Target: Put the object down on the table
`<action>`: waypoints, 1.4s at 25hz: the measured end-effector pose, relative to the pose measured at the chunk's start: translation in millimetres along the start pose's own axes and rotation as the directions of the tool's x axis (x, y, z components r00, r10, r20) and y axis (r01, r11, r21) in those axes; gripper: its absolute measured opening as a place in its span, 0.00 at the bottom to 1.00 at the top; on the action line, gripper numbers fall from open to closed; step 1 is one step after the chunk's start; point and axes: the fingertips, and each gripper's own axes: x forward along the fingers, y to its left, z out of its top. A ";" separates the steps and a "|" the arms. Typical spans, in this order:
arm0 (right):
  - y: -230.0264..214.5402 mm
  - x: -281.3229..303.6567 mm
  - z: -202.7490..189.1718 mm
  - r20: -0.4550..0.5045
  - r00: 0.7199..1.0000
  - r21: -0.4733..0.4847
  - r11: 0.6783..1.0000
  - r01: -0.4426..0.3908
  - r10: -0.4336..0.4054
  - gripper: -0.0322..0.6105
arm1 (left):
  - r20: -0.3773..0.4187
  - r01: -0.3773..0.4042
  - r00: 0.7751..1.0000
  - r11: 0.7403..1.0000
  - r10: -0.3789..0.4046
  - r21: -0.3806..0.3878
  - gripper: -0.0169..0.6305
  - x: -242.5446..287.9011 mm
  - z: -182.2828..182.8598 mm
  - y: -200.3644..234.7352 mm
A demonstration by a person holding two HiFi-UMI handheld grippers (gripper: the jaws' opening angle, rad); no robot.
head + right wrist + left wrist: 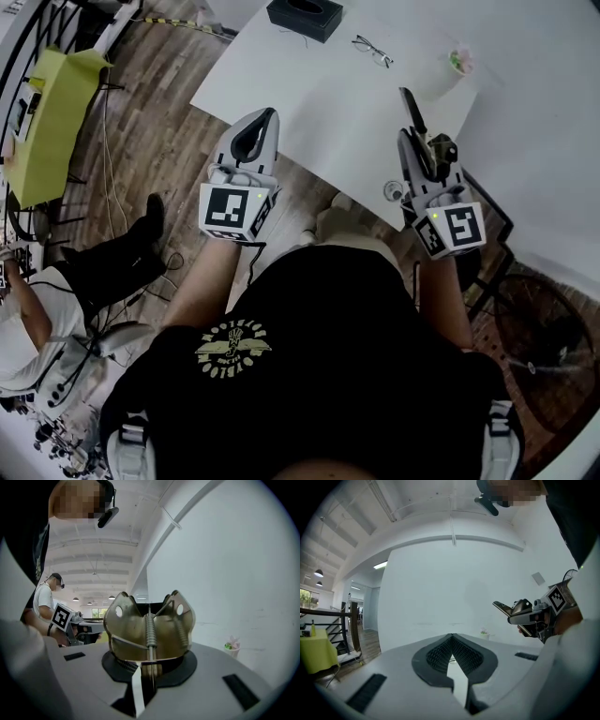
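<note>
A brass-coloured metal spring clamp (pixel 149 630) with a coiled spring down its middle sits between the jaws of my right gripper (pixel 149 668), which is shut on it. In the head view the right gripper (pixel 412 111) hangs over the near edge of the white table (pixel 347 103), with the clamp (pixel 441 150) at its side. My left gripper (pixel 270 115) is raised near the table's left corner, its jaws shut with nothing between them (pixel 451 643). The left gripper view shows the right gripper and the clamp (pixel 520 607) in the air at the right.
On the table's far part stand a black box (pixel 305 14), a pair of glasses (pixel 372 49) and a small potted plant (pixel 457 64). Another person (pixel 28 319) sits at the left on the wooden floor side, near a yellow-green table (pixel 47 122).
</note>
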 end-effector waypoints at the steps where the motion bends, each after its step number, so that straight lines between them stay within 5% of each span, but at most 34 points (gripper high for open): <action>1: -3.0 2.2 0.6 0.001 1.000 0.001 1.000 0.001 -0.001 0.15 | -0.001 0.003 1.000 1.000 -0.003 0.001 0.04 4.2 0.4 0.0; 23: -78.7 74.5 24.0 0.041 0.997 0.026 0.997 -0.069 0.067 0.15 | 0.000 -0.010 1.000 1.000 0.010 0.017 0.04 113.0 14.9 10.7; 35: -68.6 124.2 19.5 0.018 0.999 0.054 0.997 0.048 -0.049 0.15 | -0.024 0.114 0.993 0.993 -0.114 0.026 0.04 145.8 5.9 62.2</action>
